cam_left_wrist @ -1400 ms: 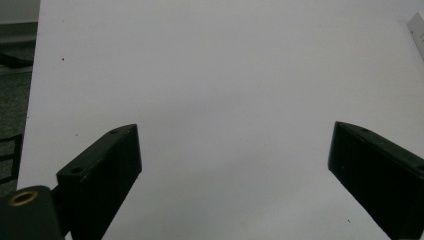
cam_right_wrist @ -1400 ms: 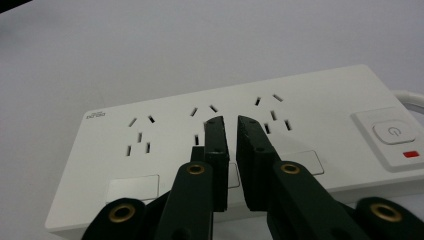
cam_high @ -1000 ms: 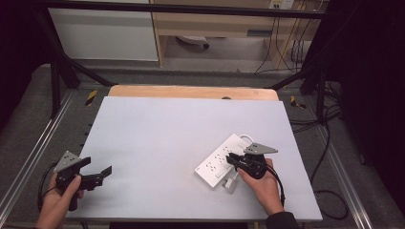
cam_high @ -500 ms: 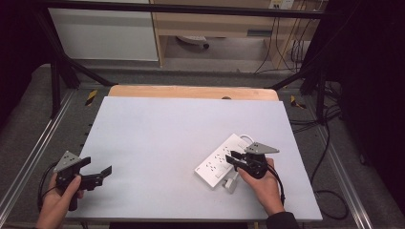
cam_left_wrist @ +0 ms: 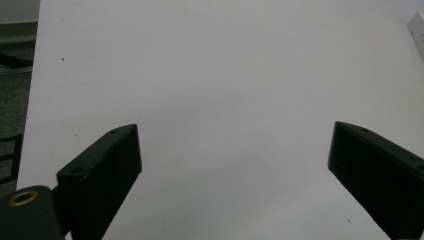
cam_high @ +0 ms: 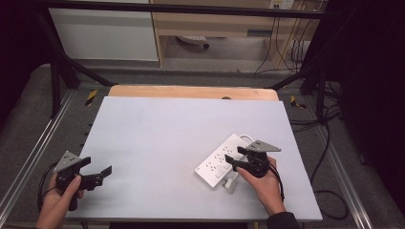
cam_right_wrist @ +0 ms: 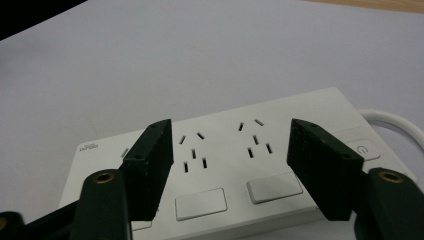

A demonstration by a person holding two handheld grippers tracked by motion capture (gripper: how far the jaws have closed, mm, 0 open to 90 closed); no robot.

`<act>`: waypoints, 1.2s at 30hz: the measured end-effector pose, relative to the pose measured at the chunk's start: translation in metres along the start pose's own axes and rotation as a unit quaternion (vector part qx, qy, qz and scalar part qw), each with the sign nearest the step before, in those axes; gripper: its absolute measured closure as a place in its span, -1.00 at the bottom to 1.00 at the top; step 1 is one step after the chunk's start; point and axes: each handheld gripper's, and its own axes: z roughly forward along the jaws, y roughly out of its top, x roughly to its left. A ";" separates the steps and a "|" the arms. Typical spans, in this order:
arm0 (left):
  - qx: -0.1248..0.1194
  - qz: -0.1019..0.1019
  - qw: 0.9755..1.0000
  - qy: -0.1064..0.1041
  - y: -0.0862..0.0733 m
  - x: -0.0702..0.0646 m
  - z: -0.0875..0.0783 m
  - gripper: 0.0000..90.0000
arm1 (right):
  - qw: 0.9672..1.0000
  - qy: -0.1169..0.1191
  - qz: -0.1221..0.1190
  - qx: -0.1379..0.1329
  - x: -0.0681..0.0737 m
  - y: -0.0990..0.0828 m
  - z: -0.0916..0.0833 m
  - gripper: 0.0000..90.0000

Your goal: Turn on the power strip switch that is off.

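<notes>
Power strip (cam_high: 219, 161) lay lower right, ungrasped; right gripper (cam_high: 232, 159) hovered wide-jawed above, left gripper (cam_high: 99, 173) wide, idle lower left.

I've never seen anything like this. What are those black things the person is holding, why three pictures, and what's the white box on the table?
A person sits at a pale table holding a hand-held gripper in each hand, each with two black fingers. The wide picture comes from a camera above the table. The other two come from small cameras riding on each gripper, looking along its fingers. The left gripper is open over bare table and holds nothing. The right gripper is open too, poised over a white power strip, its fingers apart above the sockets. A white plug lies beside the strip. Nothing is gripped.
</notes>
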 end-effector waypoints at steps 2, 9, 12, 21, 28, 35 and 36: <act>0.000 0.000 1.000 0.000 0.000 0.000 0.000 -0.84 | 1.000 -0.002 0.001 0.002 0.001 0.001 0.000 -0.30; 0.000 0.000 1.000 0.000 0.000 0.000 0.000 -0.85 | 1.000 -0.017 -0.003 -0.006 0.003 0.003 0.001 -0.85; 0.000 0.000 1.000 0.000 0.000 0.000 0.000 -0.84 | 1.000 -0.026 0.000 -0.010 0.004 0.004 0.001 -0.95; 0.000 -0.001 1.000 0.001 0.000 0.000 0.000 -0.84 | 0.999 -0.036 -0.003 -0.029 0.003 0.006 -0.006 -0.95; 0.002 -0.001 1.000 0.001 0.000 0.000 0.000 -0.84 | 0.997 -0.049 -0.010 -0.051 0.003 0.007 -0.012 -0.95; 0.003 -0.002 1.000 0.001 0.000 0.001 0.000 -0.84 | 0.995 -0.061 -0.013 -0.073 0.002 0.011 -0.020 -0.94; 0.003 -0.002 1.000 0.001 -0.001 0.001 0.000 -0.84 | 0.995 -0.062 -0.014 -0.076 0.002 0.012 -0.021 -0.93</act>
